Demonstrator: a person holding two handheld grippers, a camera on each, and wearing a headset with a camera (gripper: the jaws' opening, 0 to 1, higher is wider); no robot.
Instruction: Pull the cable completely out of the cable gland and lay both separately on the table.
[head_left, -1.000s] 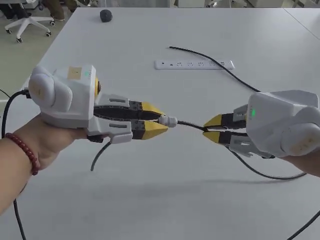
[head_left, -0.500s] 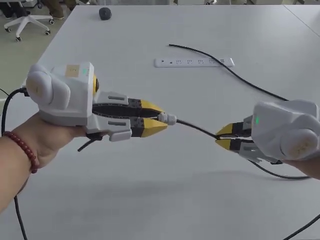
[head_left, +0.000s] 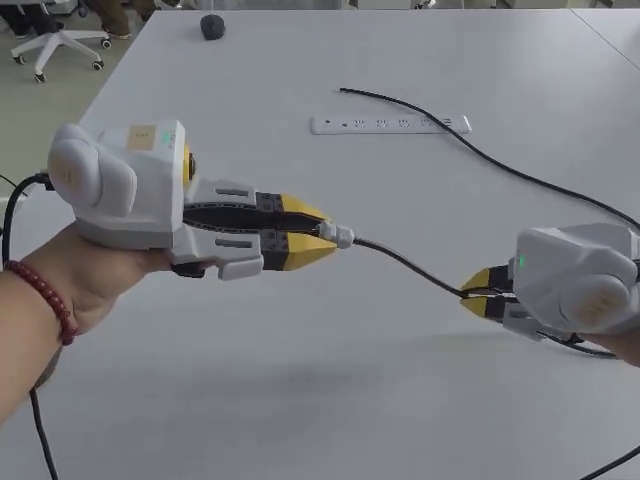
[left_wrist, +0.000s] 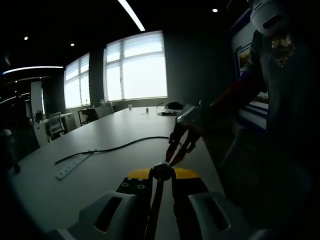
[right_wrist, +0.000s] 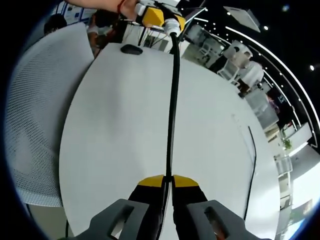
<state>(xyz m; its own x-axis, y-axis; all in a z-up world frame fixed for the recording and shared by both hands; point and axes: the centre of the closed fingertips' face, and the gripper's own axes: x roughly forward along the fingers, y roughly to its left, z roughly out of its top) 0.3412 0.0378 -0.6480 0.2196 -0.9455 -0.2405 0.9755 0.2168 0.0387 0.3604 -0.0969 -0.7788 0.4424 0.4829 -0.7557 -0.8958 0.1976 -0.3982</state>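
My left gripper (head_left: 325, 235) is held above the white table (head_left: 300, 390) with its yellow jaws shut on a small white cable gland (head_left: 341, 237). A black cable (head_left: 410, 265) leaves the gland and runs right and down to my right gripper (head_left: 478, 297), which is shut on it. In the left gripper view the gland (left_wrist: 162, 170) sits at the tips of my left gripper (left_wrist: 161, 175), and the right gripper (left_wrist: 186, 134) hangs beyond it. In the right gripper view the cable (right_wrist: 173, 100) stretches straight from my right gripper (right_wrist: 167, 179) up to the gland (right_wrist: 171, 23).
A white power strip (head_left: 388, 125) lies at the middle back of the table. A long black cable run (head_left: 480, 160) crosses it toward the right edge. A dark round object (head_left: 212, 28) sits at the far end, with an office chair (head_left: 55, 42) beyond the left edge.
My right gripper has moved right and toward me, away from the left gripper, so more cable spans between them. The cable tail behind the left gripper has shortened out of sight.
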